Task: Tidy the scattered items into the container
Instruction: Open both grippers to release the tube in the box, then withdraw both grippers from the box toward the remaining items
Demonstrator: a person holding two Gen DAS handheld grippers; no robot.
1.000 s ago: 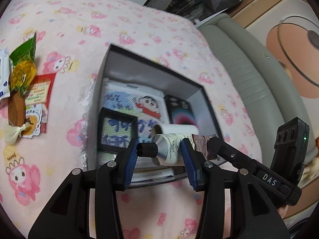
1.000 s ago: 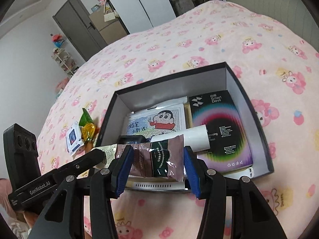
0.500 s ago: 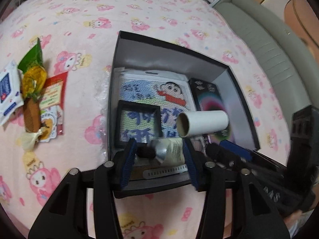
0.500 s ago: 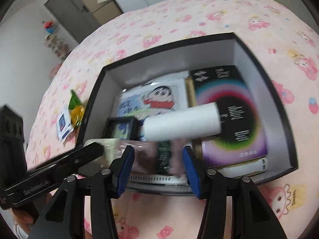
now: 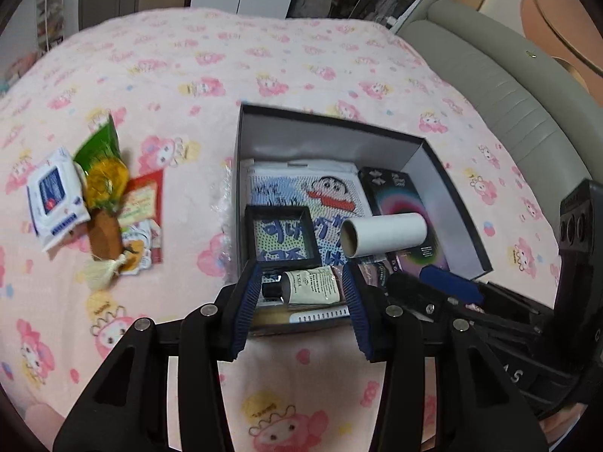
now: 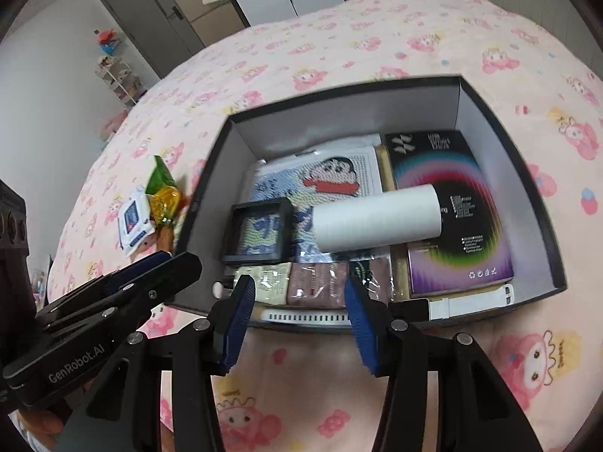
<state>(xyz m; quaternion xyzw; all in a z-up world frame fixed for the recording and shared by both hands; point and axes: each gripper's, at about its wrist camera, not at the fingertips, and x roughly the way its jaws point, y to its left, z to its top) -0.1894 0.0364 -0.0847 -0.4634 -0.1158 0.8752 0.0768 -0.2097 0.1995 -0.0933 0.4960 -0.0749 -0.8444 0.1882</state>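
Pink cartoon-print bed (image 5: 301, 75), carrying one black box (image 6: 512, 143).

Tube (image 5: 312, 287): cream, black cap, lying in the box at its near edge, just ahead of the left gripper (image 5: 303, 301), whose jaws stand released either side of it.

Brown sachet (image 6: 320, 282): beside the tube, just ahead of the right gripper (image 6: 297, 318), also released.

Beyond both grippers, inside the box: framed picture (image 6: 260, 229), white roll (image 6: 377, 222), dark rainbow booklet (image 6: 452, 196).

Left of the left gripper, on the bed: wipes packet (image 5: 56, 196), green snack wrapper (image 5: 100, 147), red card (image 5: 145, 196).
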